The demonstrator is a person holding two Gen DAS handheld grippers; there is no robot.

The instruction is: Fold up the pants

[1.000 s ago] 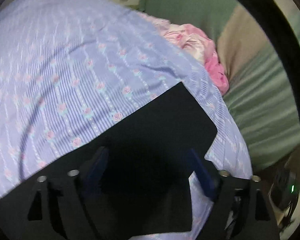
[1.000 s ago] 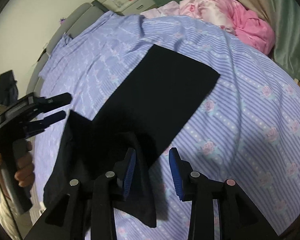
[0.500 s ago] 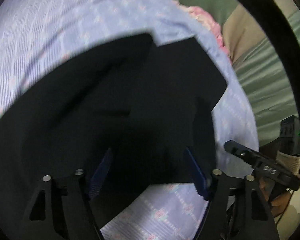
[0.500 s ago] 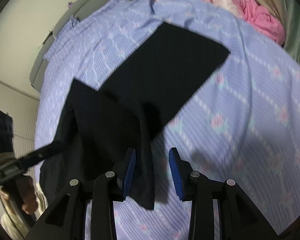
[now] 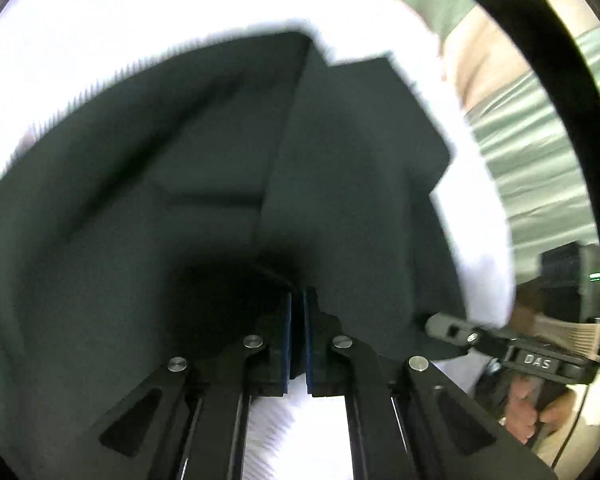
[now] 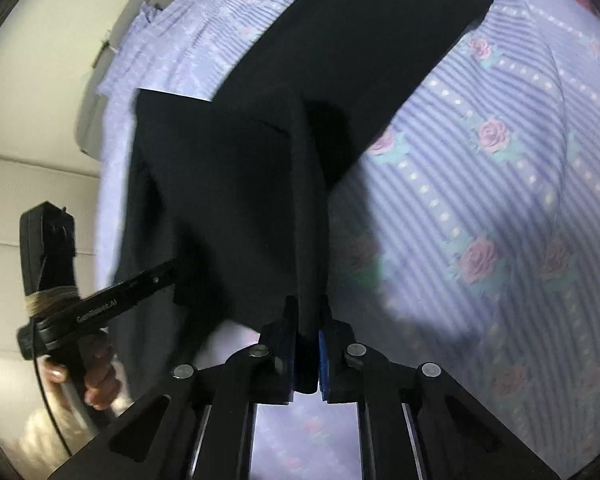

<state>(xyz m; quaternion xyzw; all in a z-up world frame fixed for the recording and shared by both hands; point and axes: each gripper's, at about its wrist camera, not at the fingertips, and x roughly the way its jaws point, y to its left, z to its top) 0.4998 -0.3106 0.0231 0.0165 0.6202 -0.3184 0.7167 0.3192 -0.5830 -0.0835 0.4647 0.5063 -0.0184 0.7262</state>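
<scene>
in the right wrist view, the left gripper (image 6: 168, 270) at lower left pinches an edge of the black pants (image 6: 240, 200). at bottom centre the right gripper (image 6: 309, 344) is clamped on a bunched fold. the far leg lies flat toward upper right on the striped floral bedsheet (image 6: 500, 184).

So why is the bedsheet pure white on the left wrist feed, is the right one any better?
Left wrist view: bedsheet blown out, pattern lost, edges of the black pants smeared. Right wrist view: well exposed, stripes and roses readable, mild blur at the fisheye rim.
</scene>
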